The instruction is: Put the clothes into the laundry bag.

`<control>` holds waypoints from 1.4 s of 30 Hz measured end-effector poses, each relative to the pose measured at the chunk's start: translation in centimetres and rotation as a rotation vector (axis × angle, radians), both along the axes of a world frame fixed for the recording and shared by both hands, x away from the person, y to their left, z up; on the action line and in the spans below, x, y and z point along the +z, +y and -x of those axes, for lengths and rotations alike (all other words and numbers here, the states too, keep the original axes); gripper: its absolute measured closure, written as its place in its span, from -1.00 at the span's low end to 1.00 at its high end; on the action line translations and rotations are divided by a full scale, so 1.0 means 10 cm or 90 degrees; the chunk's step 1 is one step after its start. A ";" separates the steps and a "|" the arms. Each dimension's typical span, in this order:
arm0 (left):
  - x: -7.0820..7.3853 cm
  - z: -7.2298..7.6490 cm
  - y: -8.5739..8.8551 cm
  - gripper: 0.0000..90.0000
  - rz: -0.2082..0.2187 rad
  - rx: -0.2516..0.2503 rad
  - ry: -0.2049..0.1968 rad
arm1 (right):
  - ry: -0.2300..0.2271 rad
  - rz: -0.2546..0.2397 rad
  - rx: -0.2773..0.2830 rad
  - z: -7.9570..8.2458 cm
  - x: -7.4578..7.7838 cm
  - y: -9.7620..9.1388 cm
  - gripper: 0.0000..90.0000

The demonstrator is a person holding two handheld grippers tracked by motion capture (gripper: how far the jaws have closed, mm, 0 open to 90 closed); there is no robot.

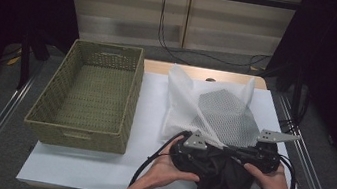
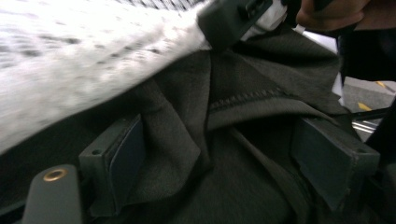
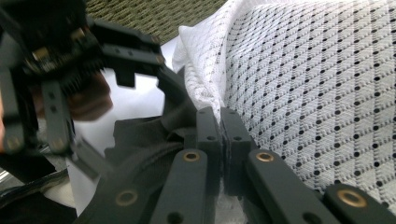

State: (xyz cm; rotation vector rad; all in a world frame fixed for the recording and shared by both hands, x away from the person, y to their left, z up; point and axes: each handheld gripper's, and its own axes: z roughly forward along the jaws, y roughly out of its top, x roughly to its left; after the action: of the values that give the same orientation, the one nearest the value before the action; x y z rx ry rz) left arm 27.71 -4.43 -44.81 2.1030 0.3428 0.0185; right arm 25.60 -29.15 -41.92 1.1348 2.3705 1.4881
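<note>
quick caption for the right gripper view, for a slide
Right gripper pinches the white mesh bag's edge while the left gripper hovers over the dark cloth.

Dark garment [image 1: 222, 181]: near hem runs off the table's near edge, cut by the frame. White mesh bag [image 2: 79, 60]: motion-blurred in the left gripper view. Right gripper [image 3: 221, 128]: what its pressed-together jaws pinch cannot be told.
</note>
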 end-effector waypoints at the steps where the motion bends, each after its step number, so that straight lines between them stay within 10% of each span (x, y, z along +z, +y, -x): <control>1: -0.02 0.00 -0.02 -0.58 0.030 0.005 0.015 | -0.001 0.000 0.000 0.00 0.00 0.00 0.97; 17: -0.22 0.06 -0.40 -0.63 -0.080 -0.074 -0.059 | -0.005 0.001 -0.007 -0.01 0.01 -0.02 0.97; 27: -0.33 0.01 -0.44 -0.73 -0.103 -0.085 -0.040 | -0.004 0.006 -0.004 0.00 0.01 -0.02 0.97; 35: -0.27 -0.03 -0.41 0.21 -0.150 -0.036 -0.090 | -0.004 0.008 0.000 0.02 0.02 0.01 0.97; 41: -0.12 -0.17 -0.44 0.72 -0.160 -0.013 -0.037 | -0.009 0.001 0.001 0.02 0.05 0.02 0.97; 42: -0.09 -0.20 -0.44 0.74 -0.127 -0.003 -0.018 | -0.009 -0.003 0.000 0.02 0.07 0.02 0.97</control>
State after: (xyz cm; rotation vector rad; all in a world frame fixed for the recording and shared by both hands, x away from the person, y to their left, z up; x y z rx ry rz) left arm 29.69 -8.81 -45.72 2.2988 0.3313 0.0828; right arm 25.43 -28.90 -41.25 1.1218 2.3584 1.4975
